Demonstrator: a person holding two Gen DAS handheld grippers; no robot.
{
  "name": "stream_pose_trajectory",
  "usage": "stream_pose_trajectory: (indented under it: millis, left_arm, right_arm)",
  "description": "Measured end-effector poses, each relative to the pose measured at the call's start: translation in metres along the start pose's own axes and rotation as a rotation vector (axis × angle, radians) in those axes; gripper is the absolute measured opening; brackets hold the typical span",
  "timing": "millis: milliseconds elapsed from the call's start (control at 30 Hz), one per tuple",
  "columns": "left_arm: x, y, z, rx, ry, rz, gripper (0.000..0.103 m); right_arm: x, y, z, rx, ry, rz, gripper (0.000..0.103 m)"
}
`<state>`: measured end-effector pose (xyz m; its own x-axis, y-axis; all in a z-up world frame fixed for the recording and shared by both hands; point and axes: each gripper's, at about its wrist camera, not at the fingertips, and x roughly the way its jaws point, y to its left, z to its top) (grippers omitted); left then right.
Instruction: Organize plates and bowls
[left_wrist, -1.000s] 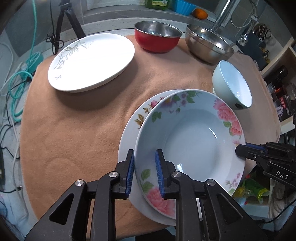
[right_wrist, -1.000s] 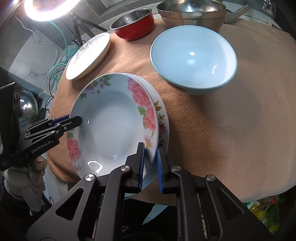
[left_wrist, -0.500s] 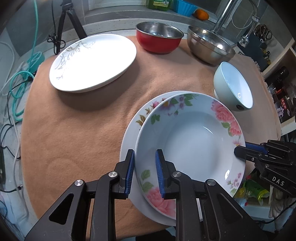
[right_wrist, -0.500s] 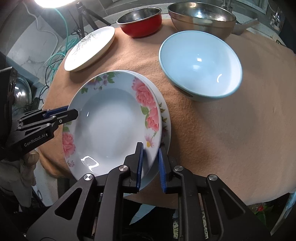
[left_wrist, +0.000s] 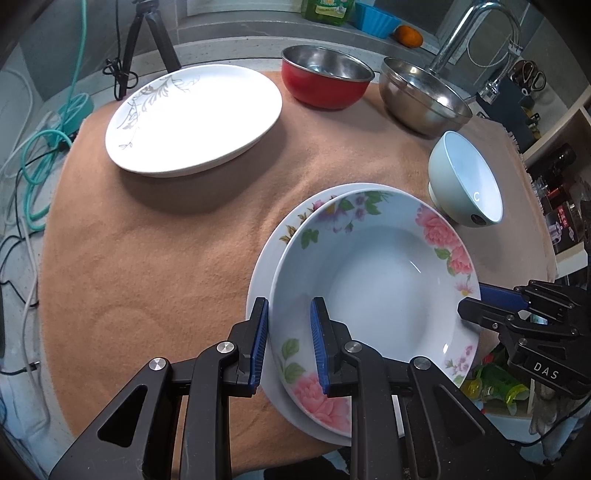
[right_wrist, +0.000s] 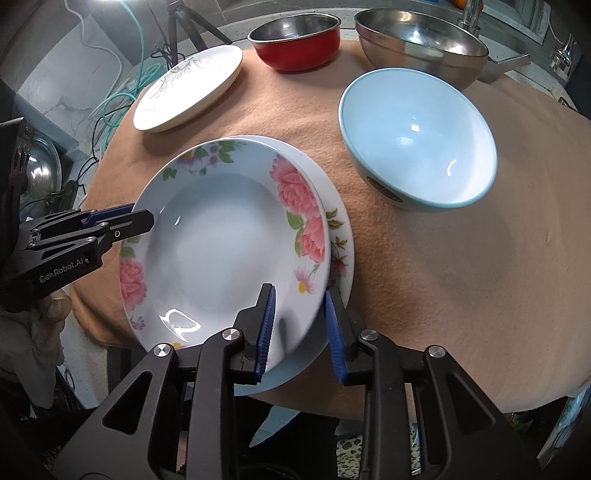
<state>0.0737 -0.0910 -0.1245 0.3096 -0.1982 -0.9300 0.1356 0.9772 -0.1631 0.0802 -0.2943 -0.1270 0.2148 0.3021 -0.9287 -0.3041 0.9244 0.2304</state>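
- Left tongs (left_wrist: 286, 341) straddle the near-left rim of the floral soup plate (left_wrist: 373, 291); I see a gap between the pads and the rim in the left wrist view, so I cannot tell whether they really grip it.
- Right tongs (right_wrist: 301, 330) were clamped on the opposite rim a second ago; their jaws are now opening, with the rim between them but the pads clear of it.
- I judge the plate is set down: it sits nested on the larger floral plate (left_wrist: 280, 236), slightly off-centre, at the near edge of the surface (left_wrist: 166, 240).
- Both plates overhang that near edge a little, so I would back out gently.
- Light blue bowl (right_wrist: 417, 140) stands just beside the stack toward the right edge; white plate (left_wrist: 194, 116), red bowl (left_wrist: 327, 79) and steel bowl (left_wrist: 424, 96) line the far edge.
- Open cloth lies left of the stack.
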Motion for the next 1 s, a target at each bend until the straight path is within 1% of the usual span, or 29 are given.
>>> stream_pose_trajectory:
  millis: [100, 300, 467, 567, 767, 900, 933, 967, 1000]
  left_arm:
    - [0.000, 0.000, 0.000, 0.006, -0.001, 0.000, 0.020]
    - [-0.004, 0.005, 0.000, -0.020, -0.007, -0.020, 0.020]
    - [-0.014, 0.016, 0.004, -0.051, -0.032, -0.041, 0.020]
    - [-0.023, 0.028, 0.009, -0.074, -0.054, -0.047, 0.020]
    - [-0.040, 0.057, 0.026, -0.121, -0.109, -0.032, 0.020]
    - [-0.047, 0.080, 0.042, -0.148, -0.147, -0.019, 0.020]
    - [-0.048, 0.085, 0.046, -0.152, -0.155, -0.013, 0.020]
    - [-0.049, 0.092, 0.050, -0.158, -0.163, -0.011, 0.020]
    - [-0.049, 0.097, 0.053, -0.164, -0.170, -0.014, 0.020]
  right_arm:
    - [0.000, 0.002, -0.001, -0.017, -0.002, -0.015, 0.028]
    - [-0.005, 0.001, 0.000, -0.004, -0.018, -0.012, 0.028]
    - [-0.017, -0.001, 0.006, 0.006, -0.052, -0.006, 0.028]
    - [-0.026, -0.001, 0.012, 0.014, -0.084, 0.014, 0.028]
    - [-0.041, 0.006, 0.038, 0.031, -0.161, 0.070, 0.028]
    - [-0.040, 0.018, 0.059, 0.032, -0.205, 0.088, 0.029]
    - [-0.039, 0.019, 0.062, 0.036, -0.208, 0.099, 0.031]
    - [-0.038, 0.021, 0.069, 0.045, -0.212, 0.111, 0.036]
    - [-0.036, 0.022, 0.074, 0.052, -0.217, 0.118, 0.039]
